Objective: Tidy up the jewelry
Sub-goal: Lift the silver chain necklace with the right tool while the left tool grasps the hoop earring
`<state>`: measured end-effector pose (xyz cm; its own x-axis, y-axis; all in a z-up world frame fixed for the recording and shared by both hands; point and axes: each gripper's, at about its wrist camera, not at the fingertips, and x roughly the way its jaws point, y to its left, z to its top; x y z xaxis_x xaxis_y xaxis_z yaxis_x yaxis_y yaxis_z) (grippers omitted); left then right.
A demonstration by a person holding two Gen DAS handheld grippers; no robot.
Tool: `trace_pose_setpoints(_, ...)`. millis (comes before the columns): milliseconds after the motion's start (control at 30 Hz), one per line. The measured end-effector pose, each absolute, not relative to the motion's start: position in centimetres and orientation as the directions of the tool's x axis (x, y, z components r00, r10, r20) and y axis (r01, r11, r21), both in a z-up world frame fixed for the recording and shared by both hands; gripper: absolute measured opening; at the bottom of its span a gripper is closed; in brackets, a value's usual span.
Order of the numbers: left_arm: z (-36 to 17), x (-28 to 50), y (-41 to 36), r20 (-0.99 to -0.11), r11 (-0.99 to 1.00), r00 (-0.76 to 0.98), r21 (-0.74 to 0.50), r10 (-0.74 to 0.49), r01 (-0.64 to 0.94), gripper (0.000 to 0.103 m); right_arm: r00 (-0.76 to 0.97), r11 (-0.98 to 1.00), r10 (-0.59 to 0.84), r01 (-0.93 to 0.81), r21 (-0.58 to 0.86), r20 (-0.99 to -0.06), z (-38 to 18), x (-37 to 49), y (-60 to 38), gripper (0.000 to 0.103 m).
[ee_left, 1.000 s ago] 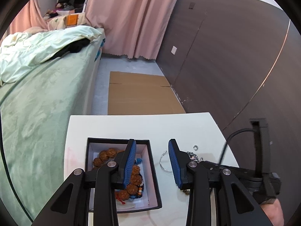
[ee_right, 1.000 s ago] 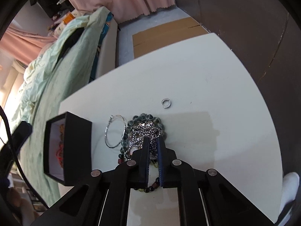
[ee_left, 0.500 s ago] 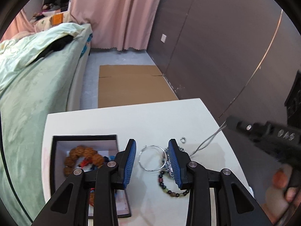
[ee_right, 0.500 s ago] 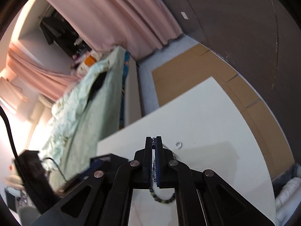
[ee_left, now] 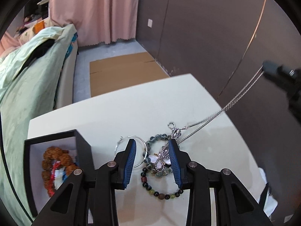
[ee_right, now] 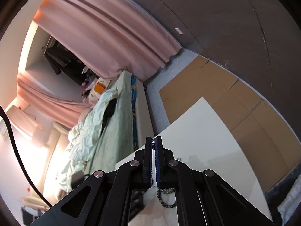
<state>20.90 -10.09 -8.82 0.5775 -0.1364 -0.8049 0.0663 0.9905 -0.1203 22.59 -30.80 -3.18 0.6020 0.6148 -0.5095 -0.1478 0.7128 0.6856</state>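
Observation:
My left gripper (ee_left: 152, 151) is open above a heap of jewelry on the white table (ee_left: 116, 113): a thin silver hoop (ee_left: 139, 138), a grey-green bead bracelet (ee_left: 157, 138), a dark bead bracelet (ee_left: 161, 191) and a butterfly pendant (ee_left: 160, 160). My right gripper (ee_left: 270, 68) is shut on a silver chain (ee_left: 225, 108) and holds it taut, up and to the right of the heap. In the right wrist view the jaws (ee_right: 154, 143) pinch the chain. A black box (ee_left: 30, 169) at the left holds brown beads (ee_left: 49, 156).
A small silver ring (ee_left: 170, 125) lies beyond the heap. A bed with a green cover (ee_left: 28, 71) runs along the table's left side. Cardboard (ee_left: 122, 75) lies on the floor beyond the table. A dark wall (ee_left: 207, 37) stands at the right.
My right gripper has risen, drawing the silver chain up and taut from the heap. My left gripper has shifted right, from over the box to over the jewelry heap.

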Motion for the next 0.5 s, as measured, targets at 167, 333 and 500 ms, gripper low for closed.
trace_pose_setpoints(167,-10.8,21.5,-11.1,-0.84,0.996,0.536,-0.051,-0.082,0.072,0.037,0.602,0.713,0.607,-0.125,0.69,-0.518,-3.4,22.9,-31.2,0.004)
trace_pose_setpoints(333,-11.5,21.8,-11.1,-0.845,0.996,0.529,-0.046,-0.078,0.073,0.037,0.637,0.67,0.628,-0.15,0.727,-0.447,-2.3,22.4,-32.5,0.004)
trace_pose_setpoints(500,-11.8,21.9,-11.1,-0.848,0.997,0.525,-0.04,-0.072,0.072,0.027,0.684,0.638,0.639,-0.215,0.74,-0.352,-0.2,21.1,-33.6,0.004)
